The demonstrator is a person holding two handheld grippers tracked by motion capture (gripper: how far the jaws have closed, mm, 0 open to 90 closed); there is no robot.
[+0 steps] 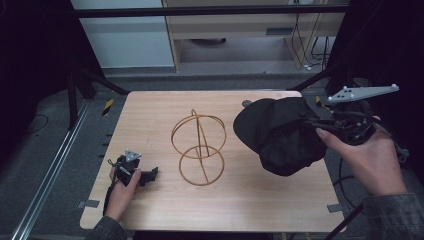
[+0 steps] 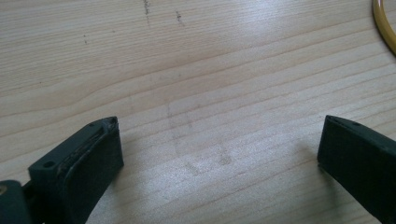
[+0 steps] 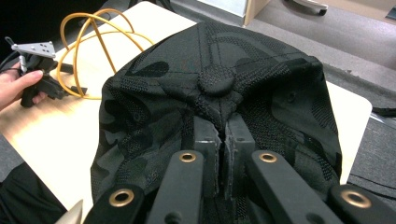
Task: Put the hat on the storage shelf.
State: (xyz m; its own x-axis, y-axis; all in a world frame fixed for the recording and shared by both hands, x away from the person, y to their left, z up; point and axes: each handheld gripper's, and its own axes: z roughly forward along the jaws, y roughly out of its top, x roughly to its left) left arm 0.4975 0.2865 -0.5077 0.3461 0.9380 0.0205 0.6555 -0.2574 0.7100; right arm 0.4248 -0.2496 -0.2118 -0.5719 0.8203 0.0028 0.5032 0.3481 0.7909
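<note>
Right gripper (image 3: pixel 219 140): jaws pinched on crown fabric of black cap (image 3: pixel 210 93), held above table (image 1: pixel 150 115) right side | handling: light, soft, floppy; firmer hold near brim seam | left gripper (image 2: pixel 219 154): jaws apart, nothing between | wire stand (image 1: pixel 199 147) mid-table.

I see a pale wooden table (image 1: pixel 165 207) with rounded corners and a visible grain. A gold wire stand (image 1: pixel 199 146) sits on it near the middle. My left gripper (image 1: pixel 150 174) rests low on the table's near left part, jaws apart over bare wood.
</note>
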